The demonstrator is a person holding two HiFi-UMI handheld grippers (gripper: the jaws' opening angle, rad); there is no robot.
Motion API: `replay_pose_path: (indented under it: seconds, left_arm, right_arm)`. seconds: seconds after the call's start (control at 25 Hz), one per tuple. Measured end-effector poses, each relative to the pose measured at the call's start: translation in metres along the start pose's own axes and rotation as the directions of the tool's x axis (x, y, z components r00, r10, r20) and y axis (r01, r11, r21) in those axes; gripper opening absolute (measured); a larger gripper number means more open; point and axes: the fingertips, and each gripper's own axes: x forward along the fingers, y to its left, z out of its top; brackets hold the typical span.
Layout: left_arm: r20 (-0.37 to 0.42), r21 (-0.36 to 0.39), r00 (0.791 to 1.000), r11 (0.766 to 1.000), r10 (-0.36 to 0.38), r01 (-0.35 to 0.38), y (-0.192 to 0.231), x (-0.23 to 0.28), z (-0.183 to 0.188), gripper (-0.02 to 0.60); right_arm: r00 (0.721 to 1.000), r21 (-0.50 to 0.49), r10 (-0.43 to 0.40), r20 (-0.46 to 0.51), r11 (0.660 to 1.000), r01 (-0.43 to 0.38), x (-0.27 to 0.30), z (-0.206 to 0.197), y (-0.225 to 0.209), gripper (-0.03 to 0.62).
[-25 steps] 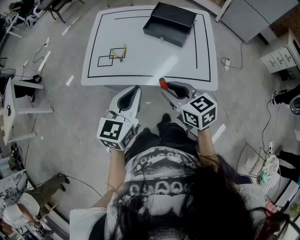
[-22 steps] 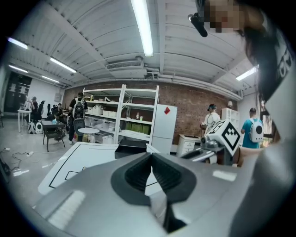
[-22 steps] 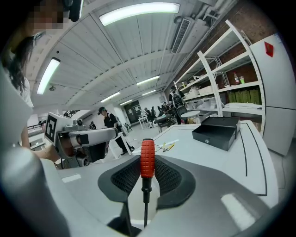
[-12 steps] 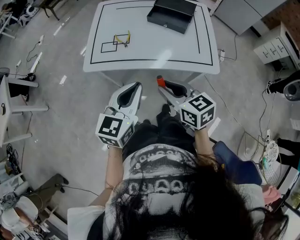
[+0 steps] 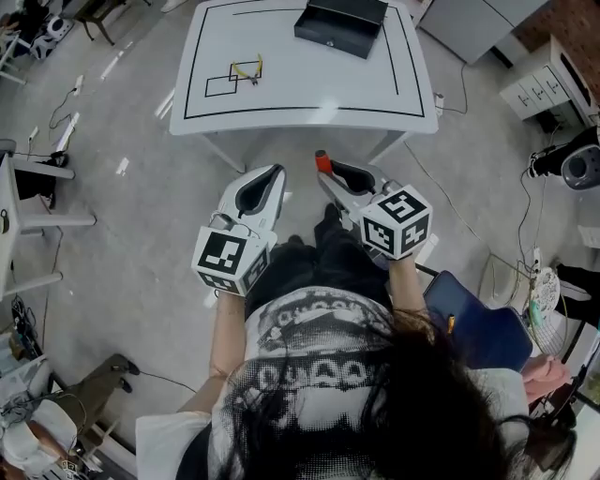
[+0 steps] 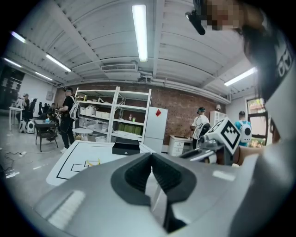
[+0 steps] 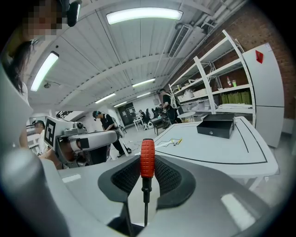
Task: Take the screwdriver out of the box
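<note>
A white square table marked with black lines (image 5: pixel 309 89) stands on a grey concrete floor (image 5: pixel 141 234). A flat black metal box (image 5: pixel 340 23) sits toward the table's far right, partly cut off by the top of the head view. Nearer the left side, yellow-handled pliers (image 5: pixel 247 71) lie on two small overlapping outlined squares. The person stands back from the table, so its near edge is well apart from both grippers, with a strip of open floor between. The left gripper (image 5: pixel 266 176) has its jaws pressed together on nothing. The right gripper (image 5: pixel 330 180), just beside it, is clenched on the red-handled screwdriver (image 7: pixel 147 163), which is out of the box and far from it. The ribbed handle projects past the fingertips and the thin metal shaft runs back between the pads. To the right of the table are white drawer cabinets (image 5: pixel 553 89) and loose cables (image 5: pixel 525 253), and a blue chair seat (image 5: pixel 473 328) sits close behind the right arm. On the left, a wide stretch of floor separates the table from a white desk (image 5: pixel 33 202). The gripper views show a white shelving rack (image 6: pixel 113 118), a brick wall (image 6: pixel 185 111), a tall white cabinet (image 6: pixel 155 127), several standing people and long ceiling strip lights (image 6: pixel 139 32).
</note>
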Motion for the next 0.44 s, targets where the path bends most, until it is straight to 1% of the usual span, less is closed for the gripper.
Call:
replay_pose_path:
  seconds: [0.24, 0.44]
  left_arm:
    - [0.008, 0.005, 1.000, 1.000, -0.026, 0.026, -0.008, -0.007, 0.003, 0.000]
    - [0.015, 0.009, 0.999, 0.999, -0.039, 0.039, -0.011, -0.031, -0.007, 0.000]
  right_arm:
    - [1.000, -0.007, -0.019, 0.005, 1.000, 0.019, -0.008, 0.000, 0.009, 0.103]
    - [1.000, -0.009, -0.027, 0.009, 1.000, 0.027, -0.011, -0.014, 0.034, 0.103]
